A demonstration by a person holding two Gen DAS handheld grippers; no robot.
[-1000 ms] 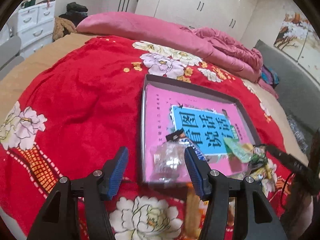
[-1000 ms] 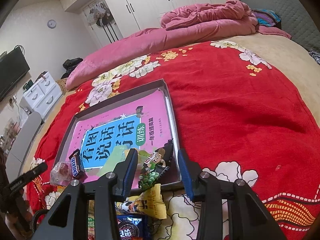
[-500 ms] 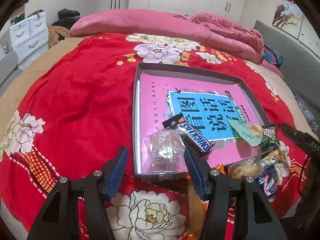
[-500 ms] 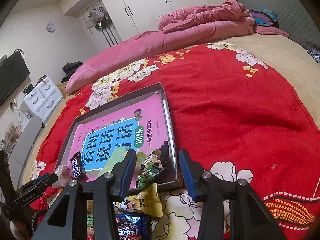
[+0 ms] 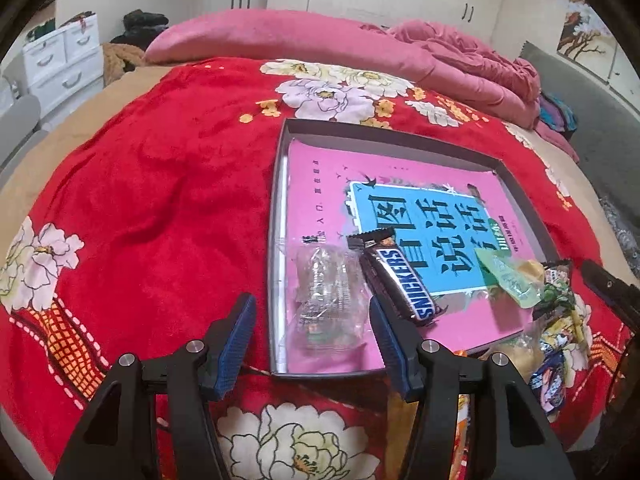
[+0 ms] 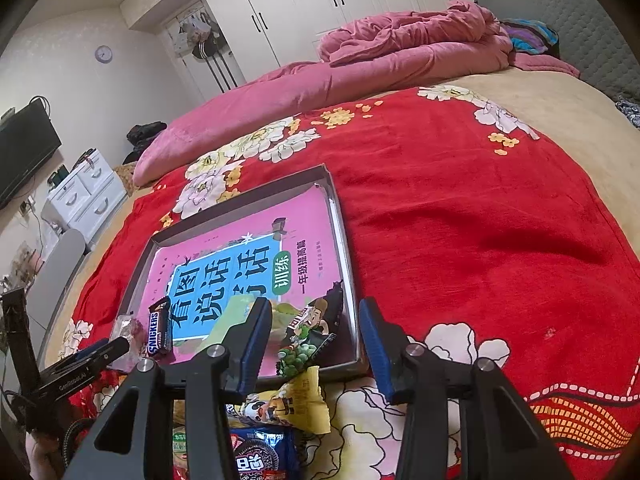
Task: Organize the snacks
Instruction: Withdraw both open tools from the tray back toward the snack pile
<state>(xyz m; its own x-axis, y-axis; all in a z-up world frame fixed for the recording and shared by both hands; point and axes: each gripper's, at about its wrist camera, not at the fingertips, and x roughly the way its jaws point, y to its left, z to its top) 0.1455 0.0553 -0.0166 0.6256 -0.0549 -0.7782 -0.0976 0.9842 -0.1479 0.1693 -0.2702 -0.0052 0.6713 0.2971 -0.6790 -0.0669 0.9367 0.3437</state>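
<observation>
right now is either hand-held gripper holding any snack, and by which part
Nothing is held. The left hand-held gripper and right hand-held gripper are both open and empty.

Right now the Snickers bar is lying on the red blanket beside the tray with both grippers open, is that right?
Not quite: the Snickers bar lies inside the tray, on the pink book, as the left wrist view shows. Both the left gripper and right gripper are open.
</observation>
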